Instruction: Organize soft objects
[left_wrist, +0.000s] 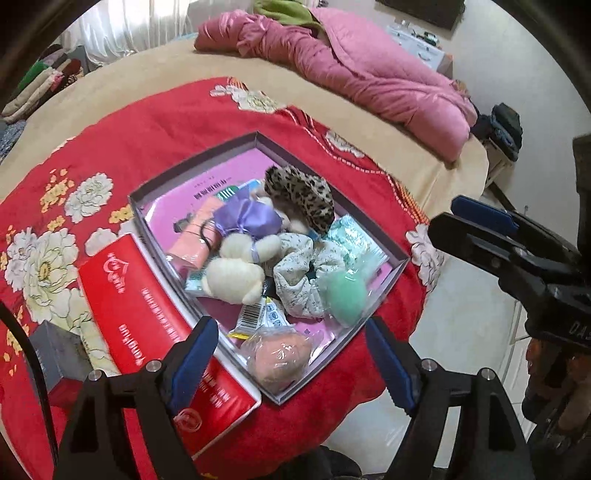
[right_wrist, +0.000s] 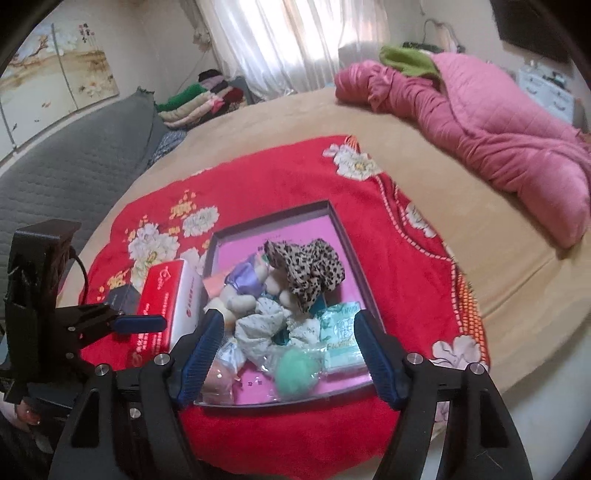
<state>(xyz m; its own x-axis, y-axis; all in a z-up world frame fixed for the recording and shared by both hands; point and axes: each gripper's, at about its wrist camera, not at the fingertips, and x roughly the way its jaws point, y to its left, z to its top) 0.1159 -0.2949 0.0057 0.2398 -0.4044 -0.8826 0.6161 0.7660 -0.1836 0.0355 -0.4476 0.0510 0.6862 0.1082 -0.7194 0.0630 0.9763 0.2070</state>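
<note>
Both claws, the left gripper and right gripper, hang wide apart and hold nothing just in front of the shallow grey cardboard box, where the soft toys and hair ties lie piled, so grab one gently, not two.

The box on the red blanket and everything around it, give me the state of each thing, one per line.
Box: open, no lid on, full of soft items.
Leopard scrunchie: on top of the pile.
Plush bear: lying in the box.
Green puff: bagged, in the box.
Red carton: closed, beside the box.
Left gripper: open, empty.
Right gripper: open, empty.
</note>
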